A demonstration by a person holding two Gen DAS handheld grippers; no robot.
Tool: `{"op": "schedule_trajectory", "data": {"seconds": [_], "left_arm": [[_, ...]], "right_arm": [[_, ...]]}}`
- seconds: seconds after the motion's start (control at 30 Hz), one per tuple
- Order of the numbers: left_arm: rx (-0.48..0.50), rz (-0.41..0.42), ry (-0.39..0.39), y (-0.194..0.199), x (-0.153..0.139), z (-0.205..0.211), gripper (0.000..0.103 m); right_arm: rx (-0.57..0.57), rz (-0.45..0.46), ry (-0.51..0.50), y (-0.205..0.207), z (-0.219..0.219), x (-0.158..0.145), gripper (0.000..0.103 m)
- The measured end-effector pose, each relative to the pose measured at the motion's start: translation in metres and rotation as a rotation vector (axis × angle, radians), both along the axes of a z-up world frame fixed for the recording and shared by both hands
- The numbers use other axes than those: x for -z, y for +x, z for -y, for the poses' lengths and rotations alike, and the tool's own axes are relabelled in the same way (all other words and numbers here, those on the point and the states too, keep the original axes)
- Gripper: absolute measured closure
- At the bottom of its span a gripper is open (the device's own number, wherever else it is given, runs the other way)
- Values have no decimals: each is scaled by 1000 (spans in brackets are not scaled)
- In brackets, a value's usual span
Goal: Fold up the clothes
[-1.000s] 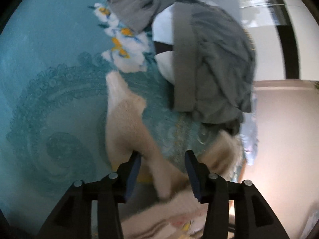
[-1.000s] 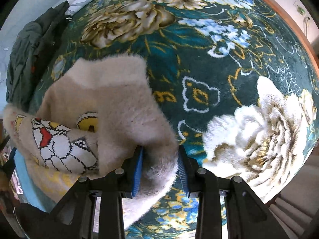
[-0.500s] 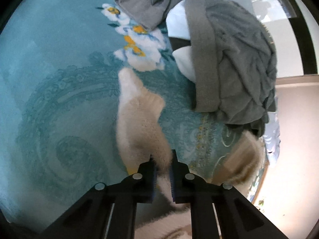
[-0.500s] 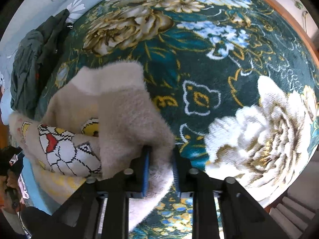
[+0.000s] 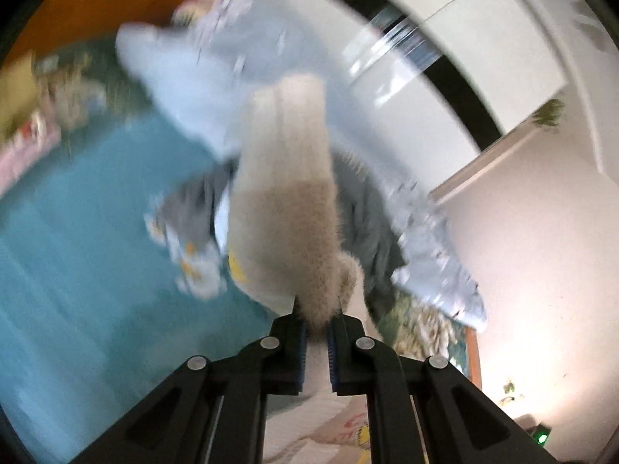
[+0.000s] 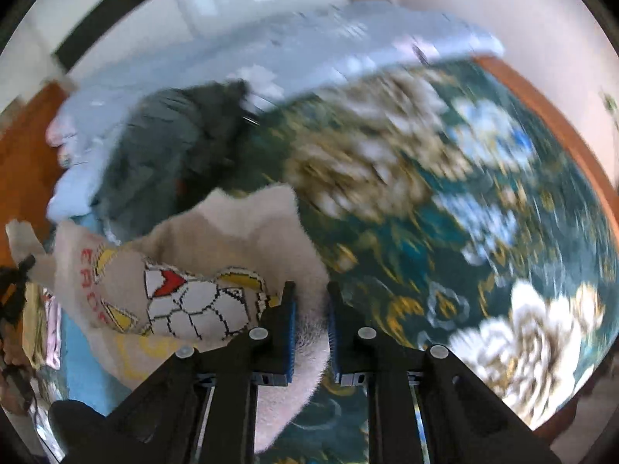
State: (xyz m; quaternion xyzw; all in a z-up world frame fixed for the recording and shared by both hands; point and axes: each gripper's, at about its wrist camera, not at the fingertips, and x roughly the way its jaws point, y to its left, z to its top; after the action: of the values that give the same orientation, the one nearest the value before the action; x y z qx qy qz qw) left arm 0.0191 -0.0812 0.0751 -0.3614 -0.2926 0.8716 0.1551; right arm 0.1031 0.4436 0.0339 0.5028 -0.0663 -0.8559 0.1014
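A fluffy beige sweater [image 6: 216,270] with a cartoon print is held by both grippers above the bed. My left gripper [image 5: 317,323] is shut on a fuzzy part of the sweater [image 5: 286,208], which hangs up and away from the fingers with a ribbed cuff at its far end. My right gripper [image 6: 311,309] is shut on the sweater's fuzzy edge, with the printed front spreading to its left. Both views are blurred by motion.
A heap of grey clothes [image 5: 371,228] lies on the bed, also in the right wrist view [image 6: 170,147]. A pale blue quilt [image 5: 232,77] lies behind. A teal sheet [image 5: 77,239] and a dark floral blanket [image 6: 464,232] cover the bed. A wall [image 5: 541,232] stands at right.
Both grippers have closed on the sweater and lifted it off the bed. Both cameras have tilted up, so the quilt, window and wall have come into view.
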Motion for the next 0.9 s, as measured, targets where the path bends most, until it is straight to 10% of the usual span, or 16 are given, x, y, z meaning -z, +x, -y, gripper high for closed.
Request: {"op": "schedule_trajectory", "data": {"seconds": [0.13, 0.5, 0.73, 0.9], "left_arm": [[-35, -158, -109, 28, -31, 39, 94], [-145, 219, -53, 8, 107, 64, 94], [-181, 102, -19, 7, 84, 73, 94], [-243, 229, 46, 5, 123, 88, 94]], "right_arm": [[-102, -172, 10, 3, 34, -35, 89], [-167, 57, 153, -63, 88, 71, 89], [-231, -102, 196, -102, 132, 19, 89], [-238, -143, 238, -141, 164, 12, 89]]}}
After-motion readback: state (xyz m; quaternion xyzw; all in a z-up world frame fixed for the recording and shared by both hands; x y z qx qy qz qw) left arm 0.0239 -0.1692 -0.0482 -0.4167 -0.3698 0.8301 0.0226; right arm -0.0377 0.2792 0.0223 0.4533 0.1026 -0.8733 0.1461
